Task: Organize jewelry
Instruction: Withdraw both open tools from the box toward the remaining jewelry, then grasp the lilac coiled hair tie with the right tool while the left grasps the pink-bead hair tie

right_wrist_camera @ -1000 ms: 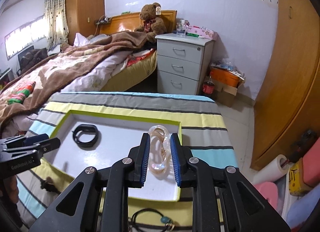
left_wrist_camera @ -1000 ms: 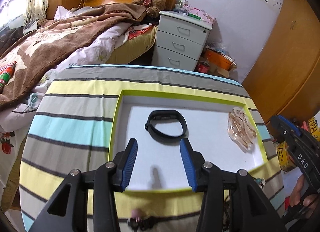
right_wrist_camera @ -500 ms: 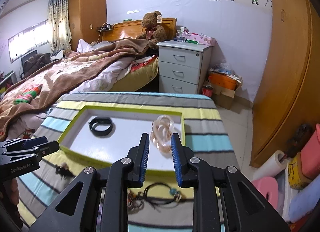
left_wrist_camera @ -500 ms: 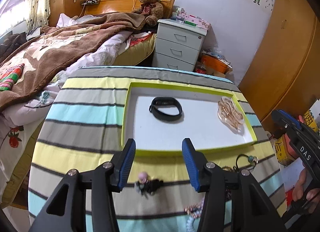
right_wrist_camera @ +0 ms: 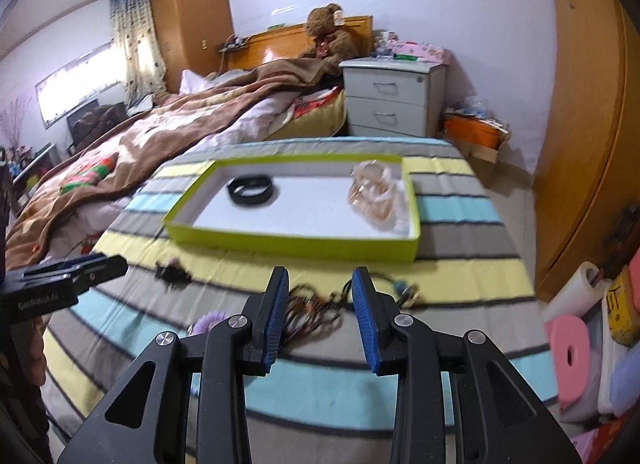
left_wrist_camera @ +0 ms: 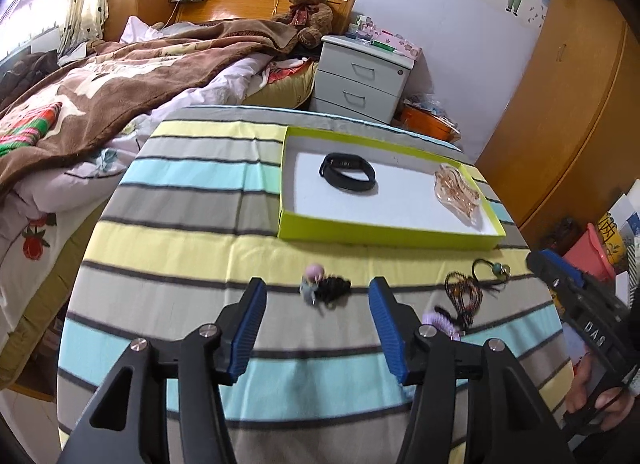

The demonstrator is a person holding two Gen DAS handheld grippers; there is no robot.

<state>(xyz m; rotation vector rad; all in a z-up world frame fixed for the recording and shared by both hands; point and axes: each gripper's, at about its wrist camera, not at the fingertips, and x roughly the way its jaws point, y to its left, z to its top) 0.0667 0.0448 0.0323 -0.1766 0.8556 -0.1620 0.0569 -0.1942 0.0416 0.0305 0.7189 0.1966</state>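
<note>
Left wrist view: the left tool (left_wrist_camera: 316,328), jaws just widened and empty, hangs above a black hair tie with a pink charm (left_wrist_camera: 324,287) on the striped bench (left_wrist_camera: 168,240), short of the green tray (left_wrist_camera: 384,229) holding a black band (left_wrist_camera: 348,177).

Right wrist view: the right tool (right_wrist_camera: 320,316), jaws also just opened and empty, frames tangled cords (right_wrist_camera: 312,306); best straddle one strand only.

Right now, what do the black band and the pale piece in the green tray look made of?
Black band: likely silicone or rubber, matte, smooth, holding its loop shape. Pale piece: seemingly clear plastic or glass with rose-gold strands, glossy and see-through; too blurred to be sure. Green tray: apparently cardboard, with thin flat walls.
</note>
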